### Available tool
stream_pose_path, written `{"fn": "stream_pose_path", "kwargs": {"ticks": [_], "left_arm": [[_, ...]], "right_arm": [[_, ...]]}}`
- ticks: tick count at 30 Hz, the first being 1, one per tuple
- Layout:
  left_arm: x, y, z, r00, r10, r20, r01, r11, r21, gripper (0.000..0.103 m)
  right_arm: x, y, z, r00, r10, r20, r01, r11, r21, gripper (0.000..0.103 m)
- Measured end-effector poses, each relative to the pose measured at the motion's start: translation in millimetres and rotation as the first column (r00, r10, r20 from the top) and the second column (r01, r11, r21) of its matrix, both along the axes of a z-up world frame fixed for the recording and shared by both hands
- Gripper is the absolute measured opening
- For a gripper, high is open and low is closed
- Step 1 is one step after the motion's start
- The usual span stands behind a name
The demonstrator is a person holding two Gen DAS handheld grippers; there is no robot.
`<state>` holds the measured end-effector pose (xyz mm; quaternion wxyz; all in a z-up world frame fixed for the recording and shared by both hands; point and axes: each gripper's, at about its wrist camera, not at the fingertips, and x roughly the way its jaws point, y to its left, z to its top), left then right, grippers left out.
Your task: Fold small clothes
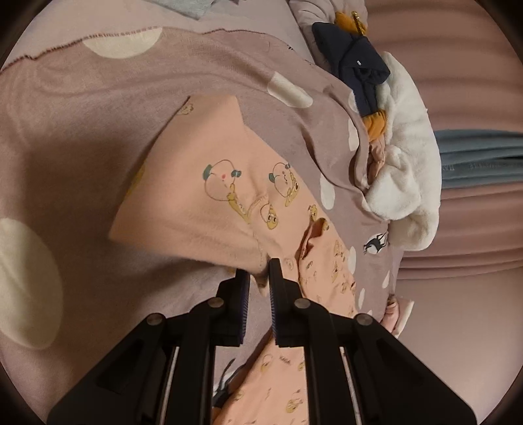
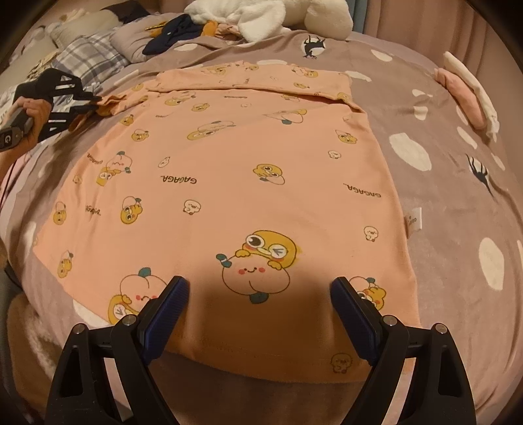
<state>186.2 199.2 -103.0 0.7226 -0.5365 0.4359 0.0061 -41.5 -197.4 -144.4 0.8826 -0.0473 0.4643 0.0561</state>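
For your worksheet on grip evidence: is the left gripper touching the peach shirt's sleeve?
Touching. In the left wrist view the left gripper is shut on the sleeve edge, with cloth pinched between its pads.

Bare blanket [image 2: 434, 183] lies open to the right of the shirt [image 2: 228, 183]. Behind the shirt, a white plush heap [image 2: 268, 16] and dark garment [image 2: 173, 36] block the way. A folded pink-white piece [image 2: 467, 94] sits at the far right edge.

"GAGAGA." is printed repeatedly (upside down here) on the peach shirt [image 2: 228, 170].
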Motion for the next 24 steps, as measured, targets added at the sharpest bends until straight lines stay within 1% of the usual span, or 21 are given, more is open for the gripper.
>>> {"fn": "stream_pose_path", "kwargs": {"ticks": [3,4,5,6,8,9,11,12,13,15,16,20,22,24], "left_arm": [[4,3,-9,0.999,0.025,-0.025,-0.026,0.998,-0.048,0.010],[4,3,-9,0.999,0.028,-0.025,-0.029,0.998,-0.053,0.006],[4,3,-8,1.000,0.028,-0.015,-0.029,0.999,-0.046,0.008],[4,2,-4,1.000,0.028,0.003,-0.028,0.999,-0.020,0.006],[1,2,4,0.998,0.060,0.034,-0.061,0.998,0.030,0.004],[1,2,6,0.997,0.065,0.046,-0.066,0.997,0.026,0.004],[3,0,11,0.994,0.065,0.085,-0.063,0.998,-0.021,0.004],[4,-3,16,0.993,0.062,0.104,-0.059,0.998,-0.032,0.005],[6,-7,21,0.992,0.056,0.115,-0.054,0.998,-0.024,0.005],[11,-17,33,0.990,0.040,0.132,-0.041,0.999,0.006,0.004],[14,-24,38,0.990,0.036,0.140,-0.036,0.999,0.002,0.004],[25,-53,50,0.982,0.032,0.186,-0.018,0.997,-0.074,0.004],[32,-80,60,0.976,0.017,0.216,0.002,0.996,-0.088,0.004],[40,-112,65,0.972,0.003,0.234,0.027,0.992,-0.125,0.004]], "right_arm": [[0,0,0,1.000,0.006,0.002,-0.006,1.000,-0.008,0.089],[0,0,0,1.000,0.008,0.002,-0.008,1.000,-0.010,0.089],[0,1,0,1.000,0.008,0.002,-0.008,1.000,-0.010,0.089],[1,0,0,1.000,0.008,0.001,-0.008,1.000,-0.008,0.089],[0,1,0,1.000,0.004,0.001,-0.004,1.000,-0.006,0.089],[0,1,-1,1.000,0.002,0.002,-0.002,1.000,-0.004,0.089],[-1,2,0,1.000,0.002,0.004,-0.002,1.000,-0.006,0.089],[-2,2,0,1.000,0.003,0.006,-0.003,1.000,-0.007,0.089],[-3,2,0,1.000,0.005,0.007,-0.005,1.000,-0.006,0.089],[-4,1,1,1.000,0.008,0.012,-0.008,1.000,0.004,0.089],[-3,0,2,1.000,0.009,0.014,-0.009,1.000,0.013,0.089],[-3,-6,6,0.999,0.017,0.031,-0.019,0.998,0.067,0.089],[-5,-9,12,0.998,0.035,0.060,-0.041,0.994,0.097,0.089],[-6,-12,17,0.995,0.046,0.083,-0.055,0.992,0.111,0.089]]}}
